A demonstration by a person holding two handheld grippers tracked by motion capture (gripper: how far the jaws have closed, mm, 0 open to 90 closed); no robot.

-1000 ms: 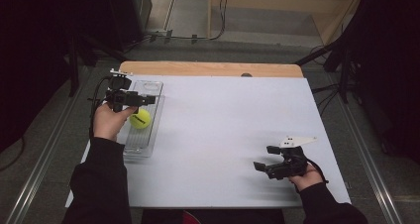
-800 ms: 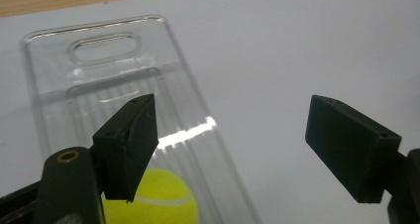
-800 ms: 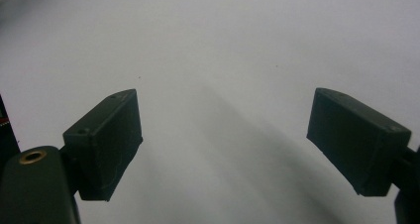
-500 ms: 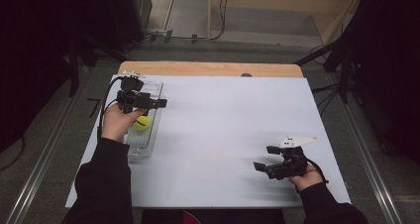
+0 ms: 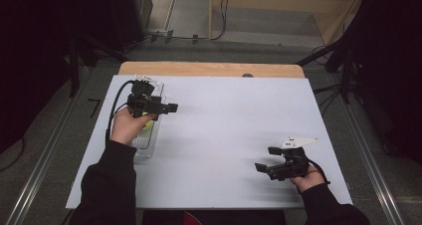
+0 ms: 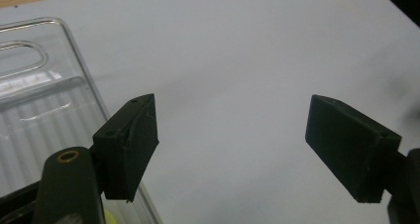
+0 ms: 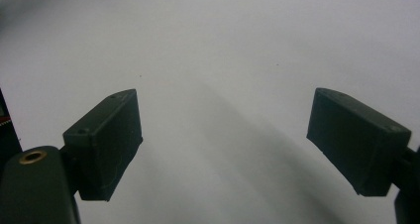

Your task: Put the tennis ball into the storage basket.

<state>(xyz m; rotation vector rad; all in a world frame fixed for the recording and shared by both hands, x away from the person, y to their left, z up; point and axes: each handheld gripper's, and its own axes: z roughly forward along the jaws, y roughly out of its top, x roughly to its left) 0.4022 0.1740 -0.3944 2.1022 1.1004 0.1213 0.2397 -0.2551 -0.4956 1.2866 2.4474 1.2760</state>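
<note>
Two grippers, one per hand, work over a white bench (image 5: 224, 135).

High view: the left gripper (image 5: 171, 107) is held above the right edge of a clear plastic tray (image 5: 149, 145) at the bench's left side; a yellow-green ball (image 5: 147, 125) lies in the tray, largely hidden under the left hand (image 5: 127, 128). The right gripper (image 5: 261, 168) rests low near the bench's right front, well apart from the tray.

Left gripper view: fingers (image 6: 131, 144) wide apart and empty, aimed past the tray wall at bare bench; a sliver of yellow shows at the bottom edge.

Right gripper view: fingers (image 7: 106, 142) wide apart, nothing between them, bare bench ahead.

Judgement: the ball appears deposited and the step in hand is clearing the tray. Best done by lifting the open fingers straight away from the wall, so the light tray is not nudged or the ball set rolling.
</note>
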